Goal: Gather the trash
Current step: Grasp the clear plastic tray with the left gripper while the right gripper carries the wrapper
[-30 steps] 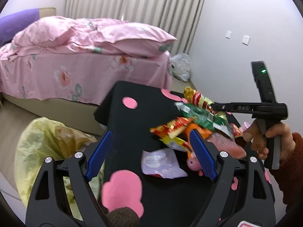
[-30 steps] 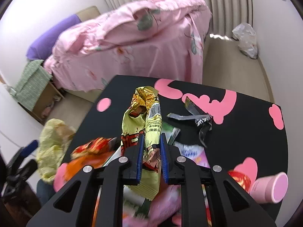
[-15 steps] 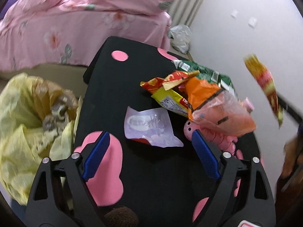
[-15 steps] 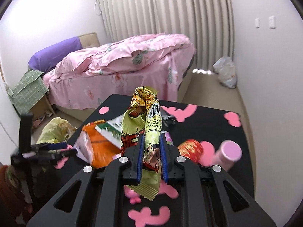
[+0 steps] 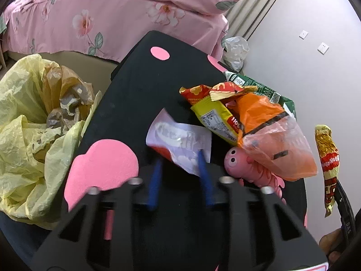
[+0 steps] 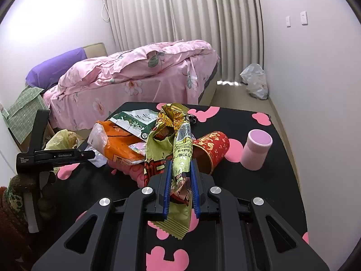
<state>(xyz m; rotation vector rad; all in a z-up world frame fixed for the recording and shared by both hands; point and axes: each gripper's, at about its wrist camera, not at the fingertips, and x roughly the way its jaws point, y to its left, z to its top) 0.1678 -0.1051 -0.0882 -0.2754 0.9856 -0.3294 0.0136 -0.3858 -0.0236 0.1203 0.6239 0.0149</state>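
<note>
Left tool just closed, seemingly pinching white wrapper; "GenRoboAI" printed.

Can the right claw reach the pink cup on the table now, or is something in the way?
Probably not yet. The path to the pink cup looks free, with only bare black table before it, but the right claw is already shut on a yellow snack wrapper, so it must drop that first.
</note>
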